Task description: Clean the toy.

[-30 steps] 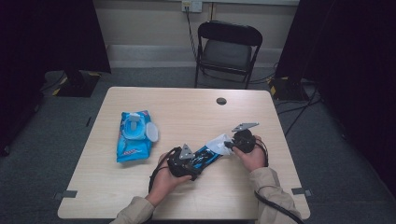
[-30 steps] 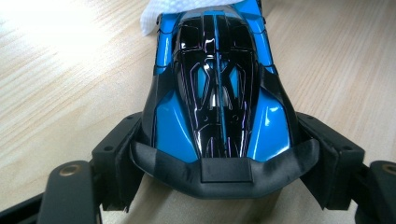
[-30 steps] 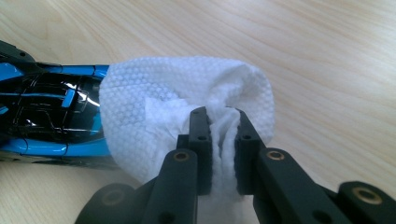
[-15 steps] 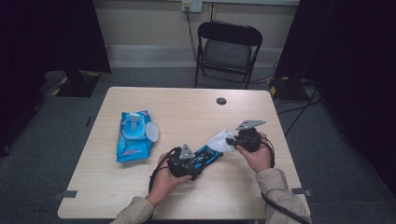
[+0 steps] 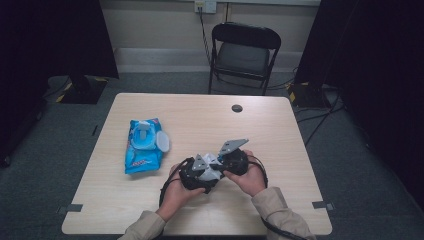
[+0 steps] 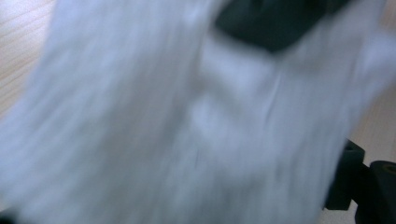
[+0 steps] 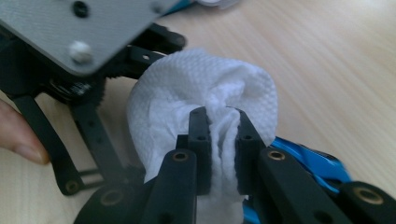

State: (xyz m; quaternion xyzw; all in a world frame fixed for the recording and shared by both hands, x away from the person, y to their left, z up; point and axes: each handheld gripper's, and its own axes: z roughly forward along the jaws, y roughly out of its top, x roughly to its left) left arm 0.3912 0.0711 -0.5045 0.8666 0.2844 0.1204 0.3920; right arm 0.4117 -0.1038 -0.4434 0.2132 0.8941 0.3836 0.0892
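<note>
Table point(image 5: 280, 135): pale wood, person's hands enter from the near edge.
Wipe point(image 7: 201, 88): white, textured, bunched; sits near centre of the table, between the two grippers, just right of the pack. In the left gripper view it hangs as a blurred white sheet point(image 6: 177, 121) close to the lens.
Right gripper point(image 7: 219, 121): jaws pressed together, pinching a gathered fold of the wipe between the pads. Seen from above point(image 5: 234, 161), right of the wipe, grey plate on top.
Left gripper point(image 5: 196, 175): held in the left hand, just left of the right gripper, nearly touching it. Jaws hidden by the wipe; cannot tell if spread or gripping.
Blue item point(image 7: 308, 161): under the wipe, partly covered, kind unclear.
Pack point(image 5: 142, 145): blue wipes pack, left side of table, lid flipped open.
Chair point(image 5: 244, 47): black, folding, beyond the far edge.
</note>
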